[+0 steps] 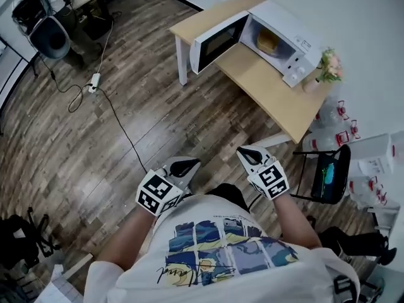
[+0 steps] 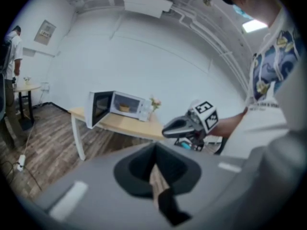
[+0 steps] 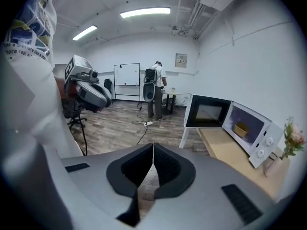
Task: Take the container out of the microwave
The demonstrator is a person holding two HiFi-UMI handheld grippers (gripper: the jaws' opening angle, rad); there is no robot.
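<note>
Closest to the head camera is the person's white printed T-shirt (image 1: 221,257), and just ahead of it both grippers are held low over the wooden floor (image 1: 126,125), well away from the work. The left gripper (image 1: 184,168) sits at about 7 o'clock in the head view and the right gripper (image 1: 251,155) at about 5 o'clock, side by side but apart. In its own view the left gripper (image 2: 154,152) has its dark pads pressed together at the tips with nothing between them. The right gripper (image 3: 153,151) is the same: pads together, empty.

The microwave (image 1: 287,33) stands at about 1 o'clock, at the far end of a light wooden table (image 1: 268,87), with its door (image 1: 218,41) swung wide open towards 11 o'clock. The container (image 1: 267,41) sits inside the lit cavity, a yellowish tub (what it holds cannot be made out from any view). It shows again through the open front in the left gripper view (image 2: 124,108) and the right gripper view (image 3: 241,129).

A small vase of flowers (image 1: 327,67) stands on the table just beside the microwave at its 3 o'clock. A black cable (image 1: 120,128) runs across the floor from a power strip (image 1: 95,81) at 10 o'clock. In the right gripper view another person (image 3: 156,87) stands at a far table.
</note>
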